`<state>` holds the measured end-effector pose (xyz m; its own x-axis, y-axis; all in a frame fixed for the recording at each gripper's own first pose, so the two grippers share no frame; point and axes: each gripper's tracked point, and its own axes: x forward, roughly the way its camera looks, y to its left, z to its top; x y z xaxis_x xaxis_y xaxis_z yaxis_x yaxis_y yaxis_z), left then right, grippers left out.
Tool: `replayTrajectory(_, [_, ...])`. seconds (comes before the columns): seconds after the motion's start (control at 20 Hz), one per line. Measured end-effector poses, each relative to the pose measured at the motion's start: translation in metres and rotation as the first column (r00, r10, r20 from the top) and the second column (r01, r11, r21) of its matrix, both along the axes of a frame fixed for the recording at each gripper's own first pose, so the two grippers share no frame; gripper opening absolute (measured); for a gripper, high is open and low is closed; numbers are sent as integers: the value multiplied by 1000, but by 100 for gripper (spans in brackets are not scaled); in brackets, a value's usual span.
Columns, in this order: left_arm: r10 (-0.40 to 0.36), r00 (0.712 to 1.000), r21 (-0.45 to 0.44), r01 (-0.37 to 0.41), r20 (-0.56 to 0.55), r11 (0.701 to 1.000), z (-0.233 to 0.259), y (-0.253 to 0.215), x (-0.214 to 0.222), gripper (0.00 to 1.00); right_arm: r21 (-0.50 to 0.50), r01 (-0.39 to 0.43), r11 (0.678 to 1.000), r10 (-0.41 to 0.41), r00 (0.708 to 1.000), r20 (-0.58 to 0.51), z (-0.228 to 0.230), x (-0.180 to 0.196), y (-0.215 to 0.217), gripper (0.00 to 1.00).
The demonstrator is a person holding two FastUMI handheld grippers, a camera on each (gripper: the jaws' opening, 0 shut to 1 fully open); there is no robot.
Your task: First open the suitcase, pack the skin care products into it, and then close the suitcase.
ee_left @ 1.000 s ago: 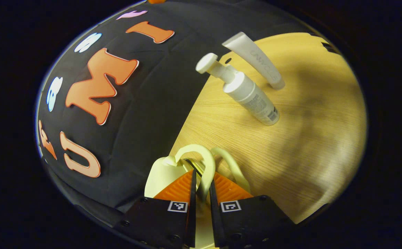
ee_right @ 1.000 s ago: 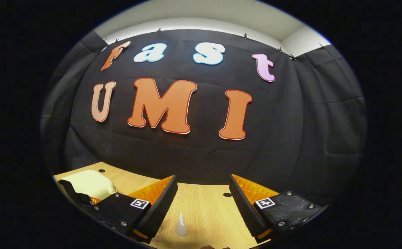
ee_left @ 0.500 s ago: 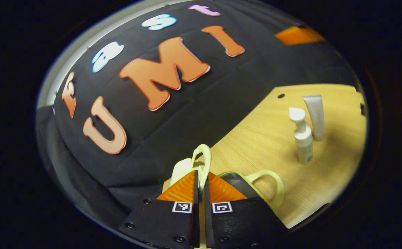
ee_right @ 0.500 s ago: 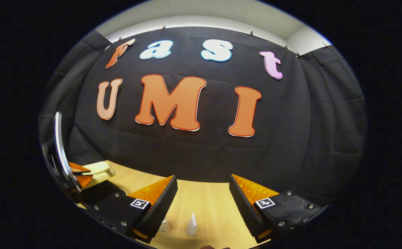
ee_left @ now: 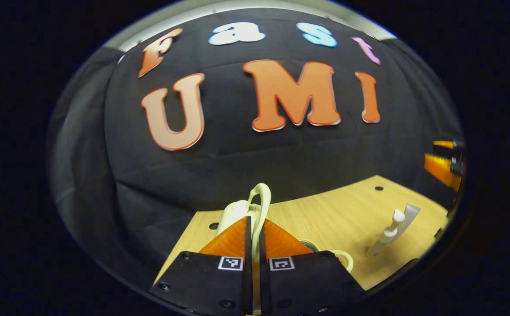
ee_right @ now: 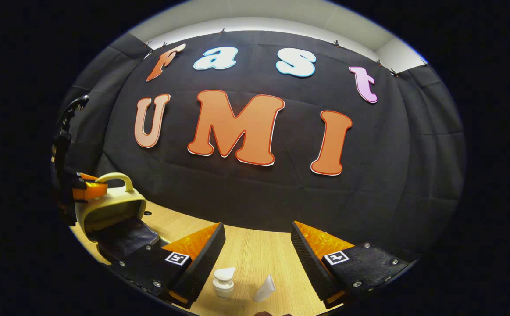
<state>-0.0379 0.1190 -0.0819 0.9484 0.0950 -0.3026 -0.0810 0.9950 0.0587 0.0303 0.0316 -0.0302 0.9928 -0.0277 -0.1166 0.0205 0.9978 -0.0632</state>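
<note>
My left gripper point(ee_left: 255, 221) is shut on the cream handle point(ee_left: 260, 202) of the suitcase lid. The other handle point(ee_left: 341, 259) lies low beside my fingers. In the right gripper view the cream suitcase lid point(ee_right: 110, 206) stands raised, showing the dark lining point(ee_right: 125, 235), with the left gripper point(ee_right: 89, 189) on its top handle. A white pump bottle point(ee_left: 386, 235) and a white tube point(ee_left: 407, 216) stand on the wooden table point(ee_left: 325, 215) to the right. My right gripper point(ee_right: 257, 245) hangs open above the pump bottle point(ee_right: 224, 281) and the tube point(ee_right: 265, 287), holding nothing.
The black cloth wall runs close behind the table's far edge. Two small round holes point(ee_left: 378, 188) sit in the tabletop near that edge. The right gripper's orange fingers point(ee_left: 442, 164) show at the far right of the left gripper view.
My left gripper has lifted and swung upright with the handle, raising the lid; the suitcase now stands open. The right gripper stayed open and shifted slightly, bringing both bottles into sight.
</note>
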Motion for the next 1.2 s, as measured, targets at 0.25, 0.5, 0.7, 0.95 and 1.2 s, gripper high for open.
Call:
replayTrajectory(0.25, [98, 995, -82, -97, 7, 992, 3, 36, -1, 7, 2, 6, 1000, -6, 1000, -13, 0, 7, 22, 96])
replayTrajectory(0.5, [230, 973, -147, -230, -18, 962, -22, 113, -26, 7, -11, 24, 1000, -24, 1000, -19, 0, 14, 50, 95])
replayTrajectory(0.7, [292, 953, -163, -301, -79, 939, -62, 165, -33, 7, -7, 32, 999, -32, 999, -37, -2, 14, 74, 96])
replayTrajectory(0.95, [330, 919, -232, -376, -214, 897, -139, 228, -43, 7, 11, 53, 999, -52, 996, -71, -5, 8, 91, 95])
replayTrajectory(1.2, [336, 871, -189, -420, -358, 888, -221, 261, -62, 8, -11, 73, 997, -74, 993, -87, -6, -1, 92, 96])
